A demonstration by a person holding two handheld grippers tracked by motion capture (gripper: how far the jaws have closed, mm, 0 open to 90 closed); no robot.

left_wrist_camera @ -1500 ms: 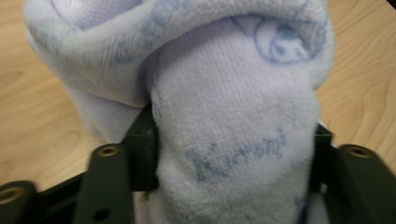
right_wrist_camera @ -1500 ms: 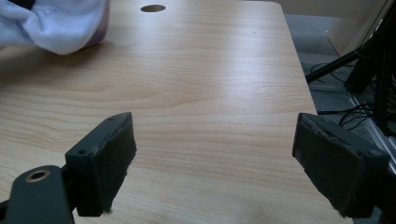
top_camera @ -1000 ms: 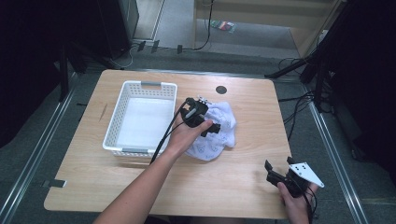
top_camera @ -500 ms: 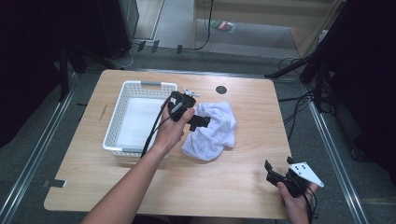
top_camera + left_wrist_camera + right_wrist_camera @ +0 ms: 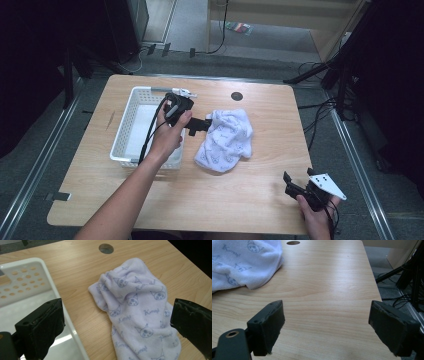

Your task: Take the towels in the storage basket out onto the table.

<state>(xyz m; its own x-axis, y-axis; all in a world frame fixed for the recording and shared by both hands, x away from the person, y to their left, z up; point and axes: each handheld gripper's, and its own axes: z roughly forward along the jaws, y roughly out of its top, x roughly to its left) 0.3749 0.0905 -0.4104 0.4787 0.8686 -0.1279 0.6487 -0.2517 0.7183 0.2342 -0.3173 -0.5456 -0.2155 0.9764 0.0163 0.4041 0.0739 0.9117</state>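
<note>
Legible text is found on one item only: the pale lilac terry towel with printed cartoon cat-like faces, lying crumpled on the light wooden table.

In the left gripper view, a cursive word in grey-blue print repeats across the towel between the faces. It begins with "K" and reads approximately "Kuromi"; the later letters are blurred and cannot be confirmed.

In the right gripper view, the same cursive word appears upside down on the towel, again starting with "K" and not fully readable.

In the high view the print on the towel is too small to read.
</note>
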